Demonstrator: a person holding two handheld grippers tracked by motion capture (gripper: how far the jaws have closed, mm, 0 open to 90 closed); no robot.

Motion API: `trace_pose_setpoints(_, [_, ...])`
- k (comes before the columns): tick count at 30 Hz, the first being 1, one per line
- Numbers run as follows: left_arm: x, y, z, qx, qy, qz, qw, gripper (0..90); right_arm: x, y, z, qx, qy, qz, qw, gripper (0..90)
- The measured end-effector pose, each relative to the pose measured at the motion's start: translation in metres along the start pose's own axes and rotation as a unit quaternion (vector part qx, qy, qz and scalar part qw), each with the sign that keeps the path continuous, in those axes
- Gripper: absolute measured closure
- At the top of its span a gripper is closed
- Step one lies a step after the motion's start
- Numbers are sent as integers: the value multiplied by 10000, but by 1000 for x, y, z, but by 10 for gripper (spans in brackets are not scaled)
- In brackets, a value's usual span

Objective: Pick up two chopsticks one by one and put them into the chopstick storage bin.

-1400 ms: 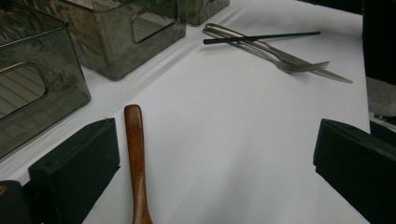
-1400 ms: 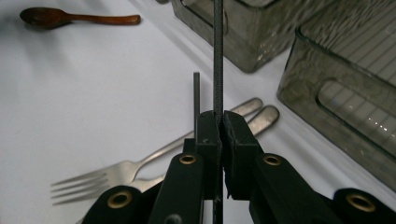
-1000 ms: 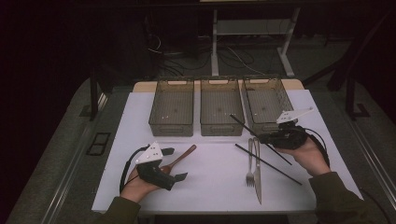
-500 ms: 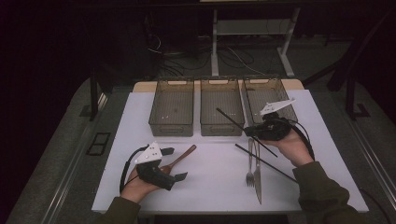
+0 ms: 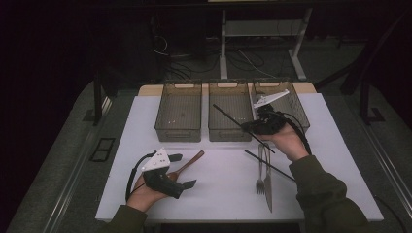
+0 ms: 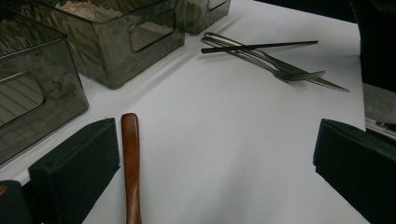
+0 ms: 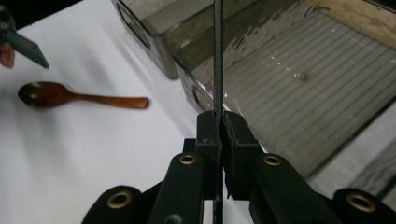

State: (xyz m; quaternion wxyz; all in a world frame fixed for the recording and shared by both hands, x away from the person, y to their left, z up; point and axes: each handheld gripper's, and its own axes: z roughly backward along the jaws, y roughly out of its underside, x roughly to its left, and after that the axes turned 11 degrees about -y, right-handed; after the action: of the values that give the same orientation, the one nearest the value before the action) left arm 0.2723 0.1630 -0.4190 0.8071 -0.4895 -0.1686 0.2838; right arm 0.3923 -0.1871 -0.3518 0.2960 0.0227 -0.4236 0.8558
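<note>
The high view looked down and forward from above the near edge of the table [image 5: 145,121], taking in all three bins. The left gripper view sat low and close over the white surface, facing far and right toward the fork [image 6: 280,70]. The right gripper view looked leftward along its jaws over the middle bin [image 7: 299,88]. Both gripper views shared the wooden spoon [image 6: 131,163] [image 7: 70,95].
</note>
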Motion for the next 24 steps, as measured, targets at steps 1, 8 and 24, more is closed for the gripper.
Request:
trace_pose_setpoints(1, [0,0,0,0,0,0,10000,0,0,-3,-2,10,16,-16,10000,845])
trace_pose_setpoints(8, [-2,0,-2,-4,-20,6,10000,0,0,-23,-18,105,62,-12,9999,845])
trace_pose_setpoints(24, [1,0,0,-50,-51,51,10000,0,-3,-66,-54,151,65,-161,9997,845])
